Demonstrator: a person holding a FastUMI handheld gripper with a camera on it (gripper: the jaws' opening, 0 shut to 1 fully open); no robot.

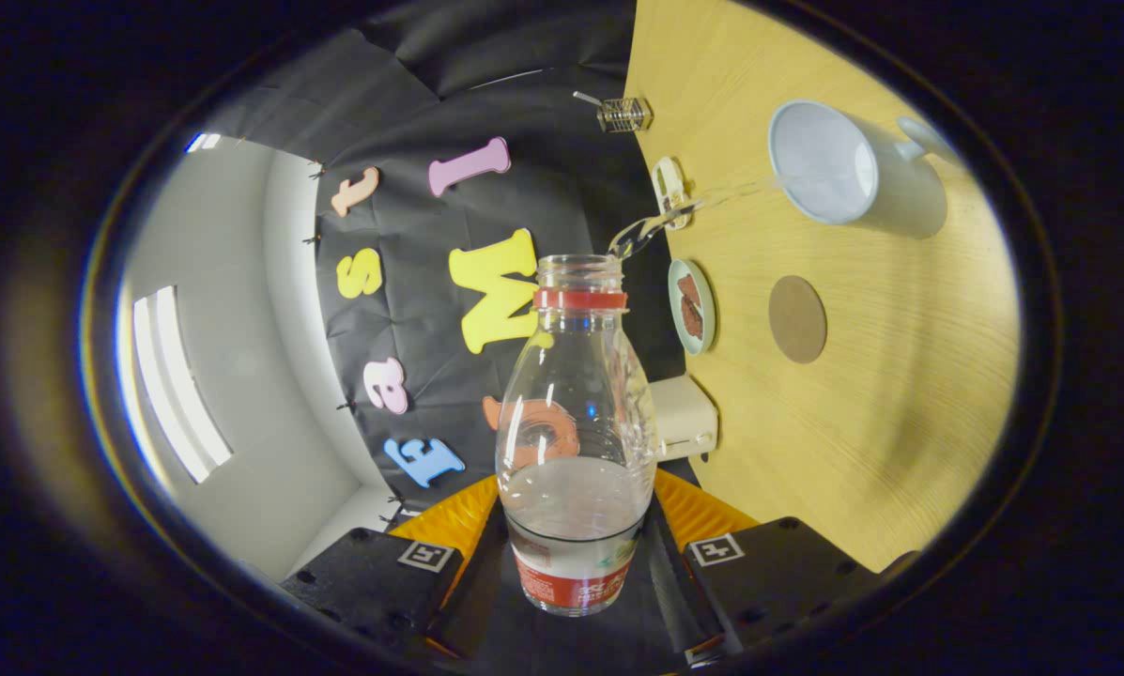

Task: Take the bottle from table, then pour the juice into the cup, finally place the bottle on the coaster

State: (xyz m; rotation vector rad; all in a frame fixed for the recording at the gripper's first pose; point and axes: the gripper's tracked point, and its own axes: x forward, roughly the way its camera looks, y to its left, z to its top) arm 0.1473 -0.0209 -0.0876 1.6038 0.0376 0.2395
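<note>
I am holding my claw [576,554] pinched on a clear plastic bottle [576,422], with one finger pressing each side of its lower body, just above the red label band. The whole view is rolled over, so the wooden table [881,422] is standing up like a wall on my right side while the booth's black cloth is lying beyond the bottle. The bottle is running straight ahead from between my fingers, its open mouth with the red neck ring [580,299] pointing away from me. A clear liquid is sitting in the half of the bottle nearest my fingers, and a thin stream [702,202] is leaving the mouth and arcing across to the right, toward a pale blue mug [848,169] standing on the table well beyond my fingertips. The stream is reaching the mug's rim on the side nearest the bottle. Between the mug and my fingers, a round brown coaster [797,318] is lying flat on the wood with nothing on it. Just beside it, nearer the bottle's neck, a small plate [691,306] is carrying something brown. Farther out along the table edge I am seeing a small whitish object [670,191] that I cannot identify, and past it a little wire holder [623,114]. A cream-coloured box [684,418] is sitting at the table edge just right of the bottle's shoulder.
</note>
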